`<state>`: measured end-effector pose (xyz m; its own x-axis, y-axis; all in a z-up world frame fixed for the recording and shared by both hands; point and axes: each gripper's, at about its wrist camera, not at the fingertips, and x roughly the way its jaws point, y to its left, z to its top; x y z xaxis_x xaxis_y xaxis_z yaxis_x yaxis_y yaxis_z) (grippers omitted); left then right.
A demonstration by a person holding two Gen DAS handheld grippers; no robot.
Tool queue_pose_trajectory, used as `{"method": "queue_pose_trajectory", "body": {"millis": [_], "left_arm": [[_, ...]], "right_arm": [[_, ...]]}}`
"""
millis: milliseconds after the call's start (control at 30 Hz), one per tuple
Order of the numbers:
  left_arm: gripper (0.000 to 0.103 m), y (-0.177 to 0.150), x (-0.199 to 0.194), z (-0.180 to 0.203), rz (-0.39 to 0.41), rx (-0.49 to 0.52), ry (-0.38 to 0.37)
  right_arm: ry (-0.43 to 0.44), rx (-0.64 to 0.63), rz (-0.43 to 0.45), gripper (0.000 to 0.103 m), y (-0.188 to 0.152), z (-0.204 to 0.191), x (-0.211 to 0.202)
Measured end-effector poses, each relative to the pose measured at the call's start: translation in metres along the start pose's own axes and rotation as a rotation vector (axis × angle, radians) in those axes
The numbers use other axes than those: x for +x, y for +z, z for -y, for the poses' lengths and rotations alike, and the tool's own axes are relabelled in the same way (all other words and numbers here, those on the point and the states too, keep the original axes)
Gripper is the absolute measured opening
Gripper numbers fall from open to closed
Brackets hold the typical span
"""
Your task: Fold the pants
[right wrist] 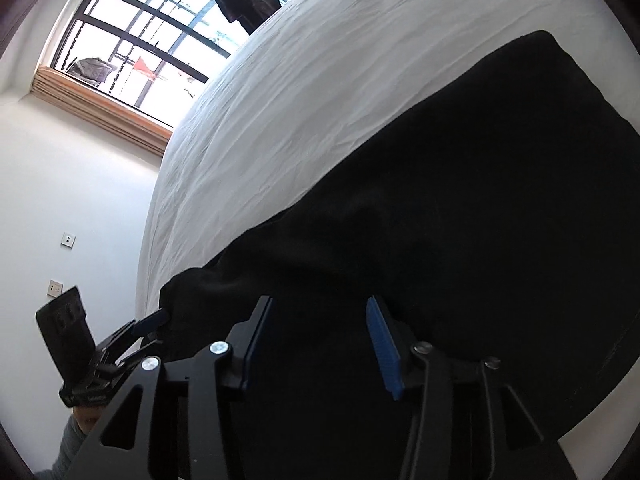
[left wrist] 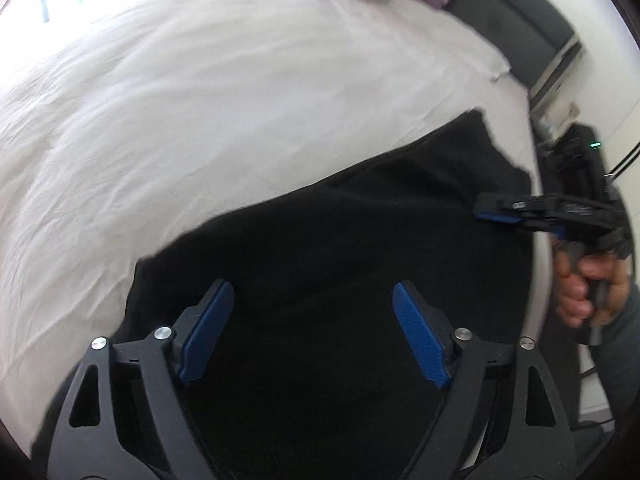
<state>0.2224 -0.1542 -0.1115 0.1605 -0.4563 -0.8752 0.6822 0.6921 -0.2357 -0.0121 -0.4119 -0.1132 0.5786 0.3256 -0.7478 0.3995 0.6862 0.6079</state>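
Pants (left wrist: 340,248) lay spread, black, on the white bed (left wrist: 200,100). We saw left gripper (left wrist: 312,296) and right gripper (right wrist: 320,308) above them, fingers parted, grasping nothing.

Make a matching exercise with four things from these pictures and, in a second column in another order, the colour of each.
Things:
1. soft fabric pants
2. wrinkled cotton bed sheet
3. ribbed pads of the left gripper
4. wooden window sill

Colours:
a. blue
b. light brown
c. black
d. white

Pairs: 1-c, 2-d, 3-a, 4-b
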Motion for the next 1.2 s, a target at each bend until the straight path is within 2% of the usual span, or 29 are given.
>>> {"method": "queue_pose_trajectory", "body": {"millis": [133,233,300,400,533,600,633,700,767,800,833,867,900,933,967,1033,1100,1167,1200], "left_arm": [[0.080,0.020,0.016,-0.014,-0.003,-0.017,-0.008],[0.080,0.024,0.011,-0.033,0.047,-0.070,0.093],[0.079,0.023,0.007,-0.052,0.077,-0.139,0.108],[0.079,0.019,-0.001,-0.058,0.104,-0.154,0.212],[0.079,0.004,-0.036,-0.047,0.222,-0.175,0.215],[0.079,-0.011,-0.053,-0.036,0.254,-0.170,0.176],[0.079,-0.018,-0.056,-0.029,0.254,-0.163,0.165],[0.079,-0.033,-0.055,-0.015,0.235,-0.137,0.143],[0.079,-0.049,-0.049,-0.008,0.190,-0.113,0.155],[0.079,-0.058,-0.044,-0.008,0.167,-0.117,0.174],[0.079,-0.068,-0.038,-0.006,0.152,-0.136,0.178],[0.079,-0.074,-0.037,-0.009,0.145,-0.167,0.167],[0.079,-0.081,-0.040,-0.010,0.149,-0.200,0.145],[0.079,-0.089,-0.042,-0.008,0.159,-0.214,0.121],[0.079,-0.094,-0.044,-0.004,0.164,-0.215,0.106],[0.079,-0.106,-0.043,0.012,0.160,-0.186,0.071],[0.079,-0.117,-0.035,0.029,0.122,-0.138,0.073],[0.079,-0.127,-0.028,0.041,0.100,-0.091,0.101],[0.079,-0.131,-0.026,0.045,0.099,-0.071,0.121]], "right_arm": [[0.018,0.030,0.012,0.050,0.001,0.006,-0.007],[0.006,-0.011,0.015,0.050,0.005,-0.006,-0.013],[0.028,-0.039,0.030,0.050,0.012,-0.018,-0.020],[0.083,-0.077,0.036,0.050,0.018,-0.037,-0.020],[0.181,-0.143,-0.037,0.050,0.029,-0.074,0.017],[0.267,-0.160,-0.107,0.050,0.030,-0.087,0.047],[0.282,-0.151,-0.157,0.050,0.031,-0.089,0.067],[0.231,-0.140,-0.207,0.050,0.034,-0.087,0.099],[0.225,-0.119,-0.187,0.042,0.046,-0.080,0.117],[0.234,-0.079,-0.164,0.039,0.053,-0.074,0.116],[0.219,-0.043,-0.128,0.040,0.058,-0.068,0.107],[0.166,-0.010,-0.077,0.042,0.063,-0.060,0.095],[0.128,0.007,-0.037,0.048,0.066,-0.055,0.081],[0.115,0.006,-0.018,0.051,0.065,-0.054,0.068],[0.127,-0.013,-0.012,0.051,0.061,-0.055,0.054],[0.155,-0.049,-0.029,0.064,0.042,-0.055,0.033],[0.118,-0.061,-0.086,0.068,0.012,-0.049,0.024],[0.041,-0.080,-0.164,0.065,-0.019,-0.037,0.027],[0.034,-0.099,-0.148,0.061,-0.034,-0.029,0.018]]}}
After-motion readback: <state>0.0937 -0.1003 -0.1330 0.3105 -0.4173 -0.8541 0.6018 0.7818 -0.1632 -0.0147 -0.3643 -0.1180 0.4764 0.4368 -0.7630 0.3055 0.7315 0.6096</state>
